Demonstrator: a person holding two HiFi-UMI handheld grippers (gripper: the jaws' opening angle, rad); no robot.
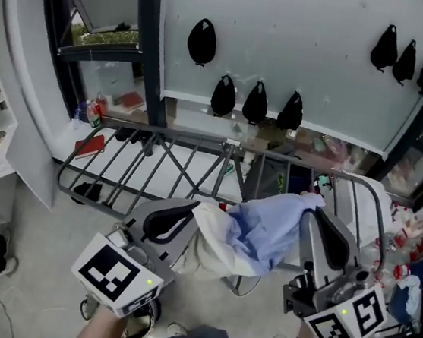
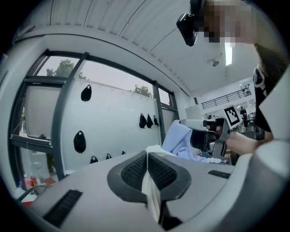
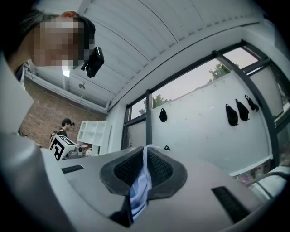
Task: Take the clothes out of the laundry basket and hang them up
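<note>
Risk is the shirt (image 1: 265, 228) slipping free before it reaches the rack (image 1: 171, 132), since left tool (image 1: 181, 217) and right tool (image 1: 322, 228) each clamp just a thin edge.

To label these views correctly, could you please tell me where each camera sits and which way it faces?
Head view: on the head, facing steeply down at the drying rack; left gripper and right gripper show.
Left gripper view: on that gripper, facing the wall; its jaws pinch white cloth.
Right gripper view: likewise; jaws pinch blue cloth.
Shared: the black bags on the wall.
</note>
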